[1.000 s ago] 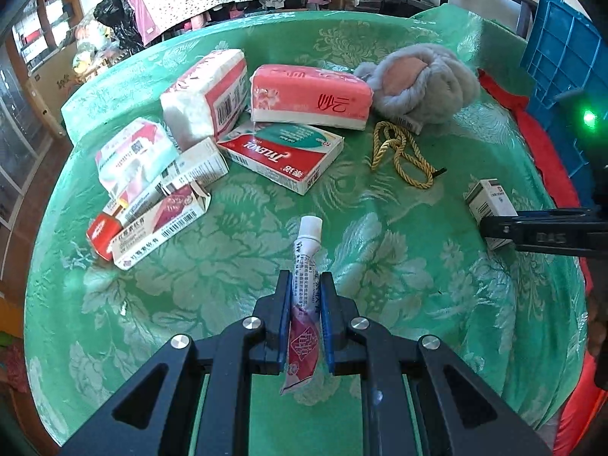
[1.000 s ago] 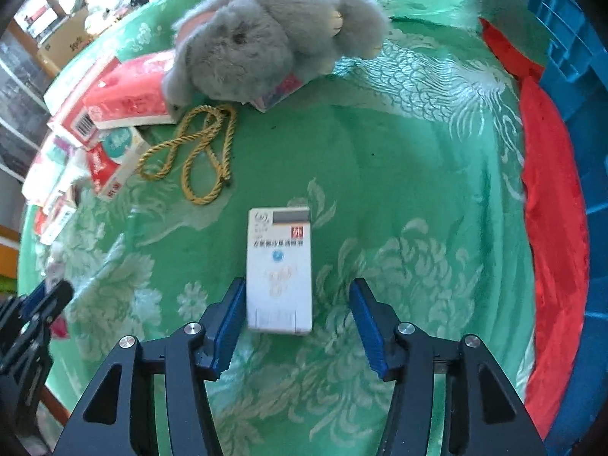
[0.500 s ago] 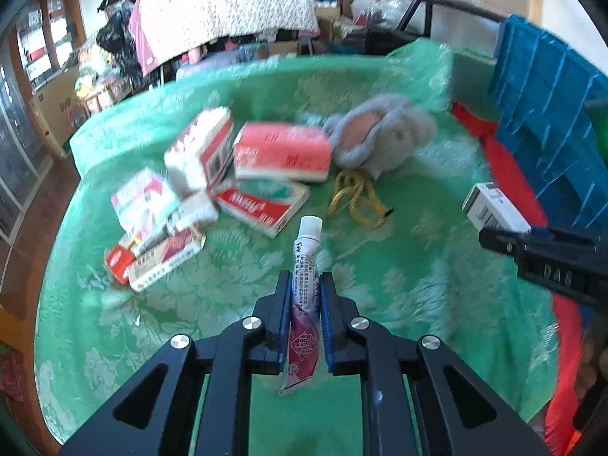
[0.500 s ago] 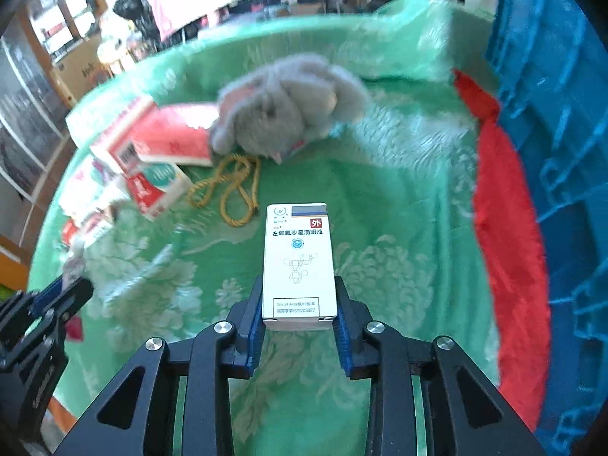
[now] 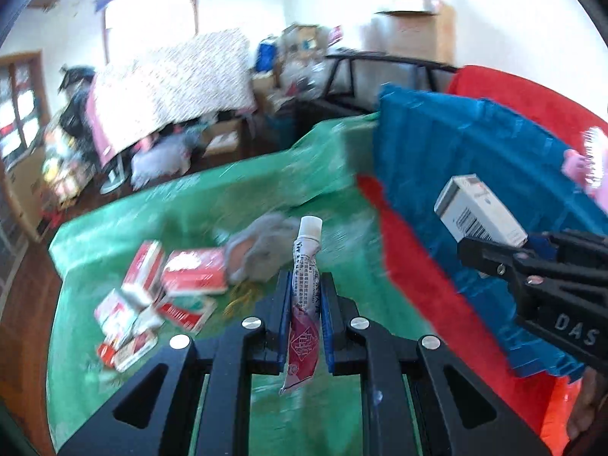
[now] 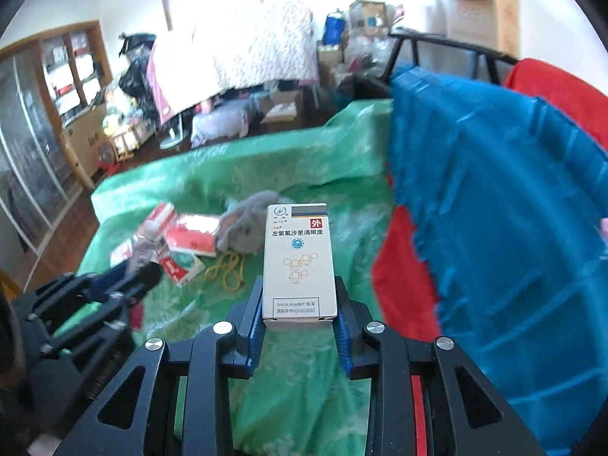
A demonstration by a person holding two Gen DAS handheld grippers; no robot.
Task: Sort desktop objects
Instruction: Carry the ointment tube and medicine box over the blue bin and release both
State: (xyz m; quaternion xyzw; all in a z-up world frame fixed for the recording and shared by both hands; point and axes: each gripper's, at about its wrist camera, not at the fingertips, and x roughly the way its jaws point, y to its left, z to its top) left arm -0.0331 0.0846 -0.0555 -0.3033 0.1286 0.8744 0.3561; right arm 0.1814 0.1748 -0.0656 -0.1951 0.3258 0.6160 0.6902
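The left gripper (image 5: 303, 296) clenches a small white-capped ointment tube (image 5: 304, 285); the right gripper (image 6: 299, 311) grasps a white cardboard eye-drop box (image 6: 299, 262), near the blue plastic crate (image 6: 494, 209) at right.

A green cloth (image 6: 304, 372) with a paler flower pattern covered the tabletop. At the right of the frame stood a blue crate (image 6: 494, 228) over red fabric (image 6: 402, 288). The box (image 6: 299, 262) was white with a grey band and a red square; the tube (image 5: 304, 292) white and maroon; the plush toy (image 6: 247, 228) grey.
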